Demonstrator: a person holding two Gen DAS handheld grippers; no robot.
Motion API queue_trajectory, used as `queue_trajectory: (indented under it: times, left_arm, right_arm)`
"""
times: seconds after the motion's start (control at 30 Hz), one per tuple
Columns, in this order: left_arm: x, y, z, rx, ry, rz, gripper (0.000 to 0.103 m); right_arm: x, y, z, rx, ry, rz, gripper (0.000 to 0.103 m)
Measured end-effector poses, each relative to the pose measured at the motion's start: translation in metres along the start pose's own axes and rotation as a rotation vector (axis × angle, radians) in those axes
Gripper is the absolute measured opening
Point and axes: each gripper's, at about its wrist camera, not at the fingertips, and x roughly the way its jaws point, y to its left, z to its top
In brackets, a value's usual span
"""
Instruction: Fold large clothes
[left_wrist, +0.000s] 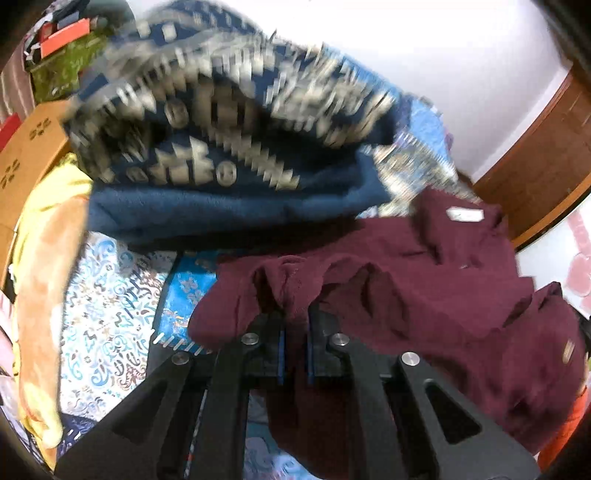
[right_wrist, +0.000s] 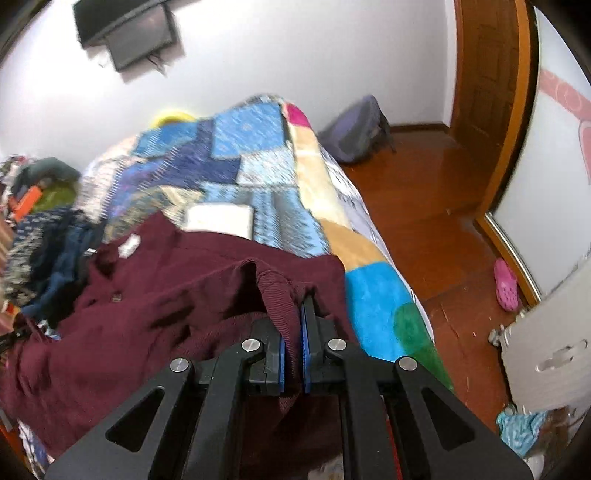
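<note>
A maroon sweater (left_wrist: 424, 295) lies rumpled on the patterned bedspread (left_wrist: 110, 314), with a white label near its collar. My left gripper (left_wrist: 294, 317) is shut on a bunched edge of it; the cloth runs down between the blue pads. In the right wrist view the same maroon sweater (right_wrist: 166, 295) spreads to the left, and my right gripper (right_wrist: 300, 310) is shut on a ribbed hem fold at its right edge. Both pinched edges are lifted off the bed.
A navy patterned garment (left_wrist: 221, 147) is heaped behind the sweater. Yellow and orange cloth (left_wrist: 44, 258) and a cardboard box (left_wrist: 33, 147) lie at left. A white flat item (right_wrist: 221, 219) rests on the quilt (right_wrist: 240, 155). The wooden floor (right_wrist: 424, 206) holds a bag (right_wrist: 354, 133) and a pink shoe (right_wrist: 505, 284).
</note>
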Motion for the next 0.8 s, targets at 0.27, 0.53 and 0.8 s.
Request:
queue_trajectory:
  times: [0.27, 0.53, 0.8]
  left_arm:
    - [0.012, -0.023, -0.006, 0.123, 0.009, 0.114, 0.007]
    - [-0.022, -0.024, -0.013, 0.118, -0.015, 0.114, 0.021]
    - [-0.071, -0.044, -0.031, 0.187, -0.084, 0.095, 0.052]
  right_arm:
    - [0.007, 0.000, -0.009, -0.029, 0.031, -0.029, 0.007]
    - [-0.021, 0.007, -0.006, -0.065, 0.033, -0.033, 0.025]
    - [-0.066, 0.034, -0.022, -0.185, -0.045, -0.039, 0.047]
